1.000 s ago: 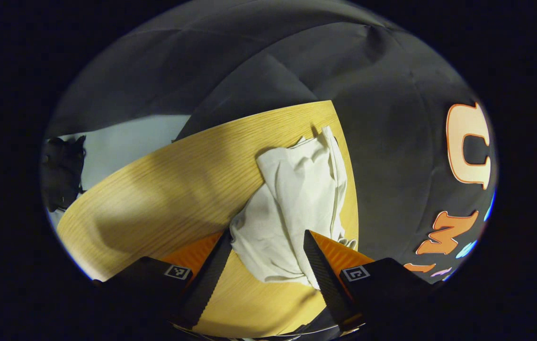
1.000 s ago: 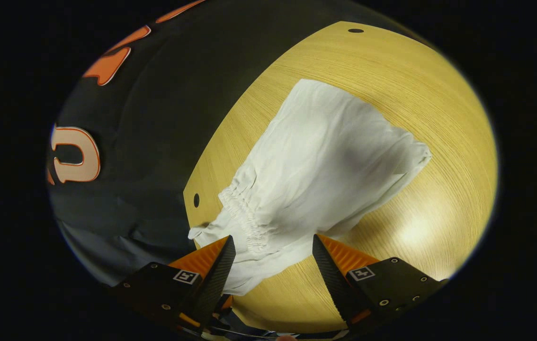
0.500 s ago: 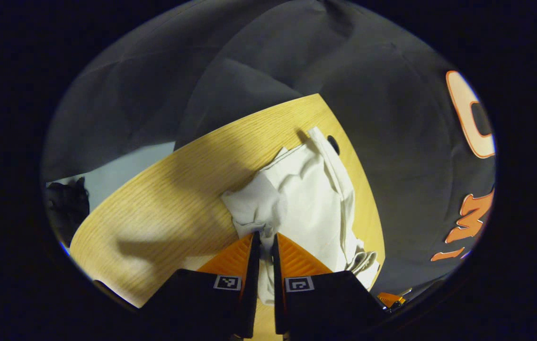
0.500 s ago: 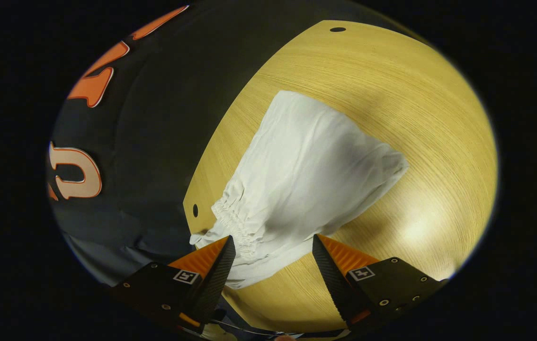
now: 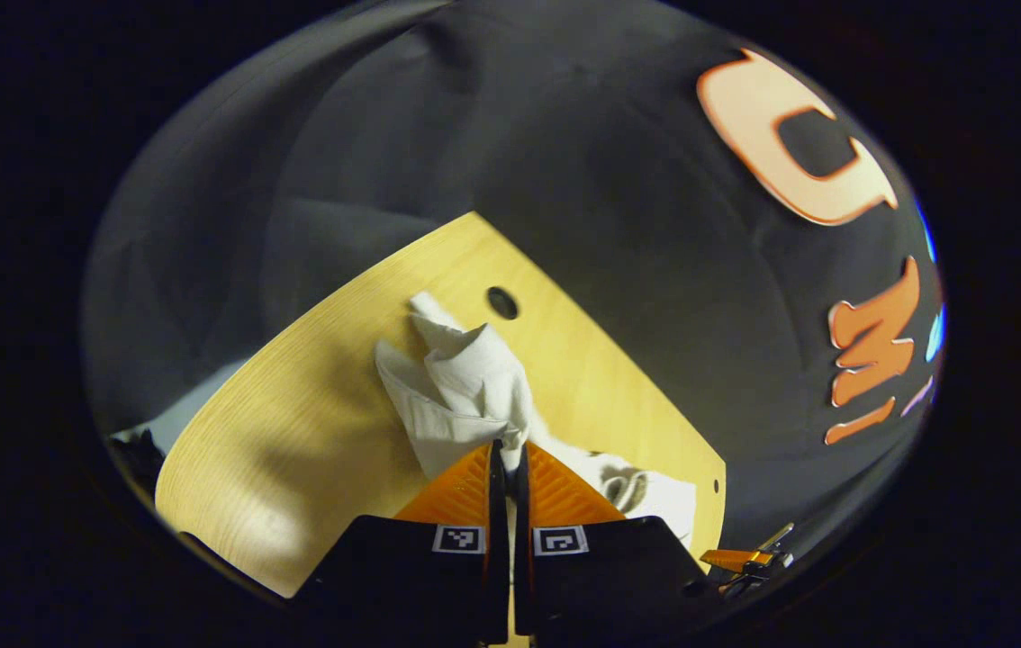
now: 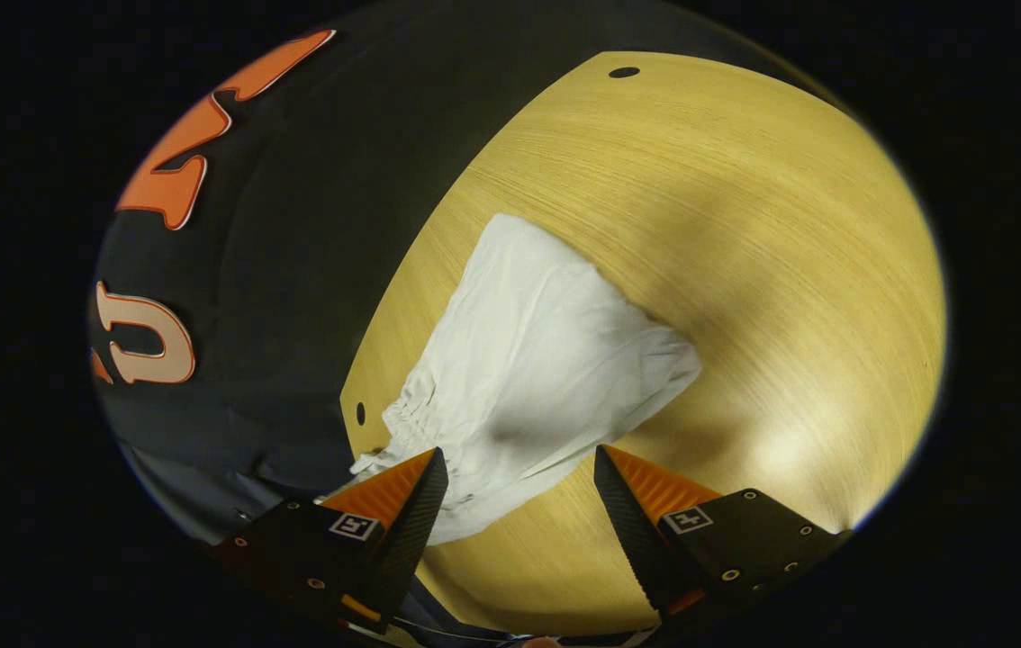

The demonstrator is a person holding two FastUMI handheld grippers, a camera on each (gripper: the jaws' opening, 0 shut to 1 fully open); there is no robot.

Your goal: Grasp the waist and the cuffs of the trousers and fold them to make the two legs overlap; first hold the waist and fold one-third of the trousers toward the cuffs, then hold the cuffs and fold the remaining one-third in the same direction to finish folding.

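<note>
Black blocky bodies behind ribbed wedge jaws; small square coded tags at six o'clock; screw heads dotting right gripper point(image 6: 519, 468) housings.

One pair of white trousers point(image 6: 546, 360) lies on one wooden tabletop point(image 6: 790, 270). Two hand-held grippers are here: the left hand-held gripper point(image 5: 507, 450) and the right hand-held gripper point(image 6: 519, 468).

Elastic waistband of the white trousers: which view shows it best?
The right gripper view. The gathered elastic waistband lies unobstructed on the wooden table, just ahead of the open right hand-held gripper. In the left gripper view, the white cloth trousers are bunched in the shut left hand-held gripper; I cannot pick out the waistband there.
</note>
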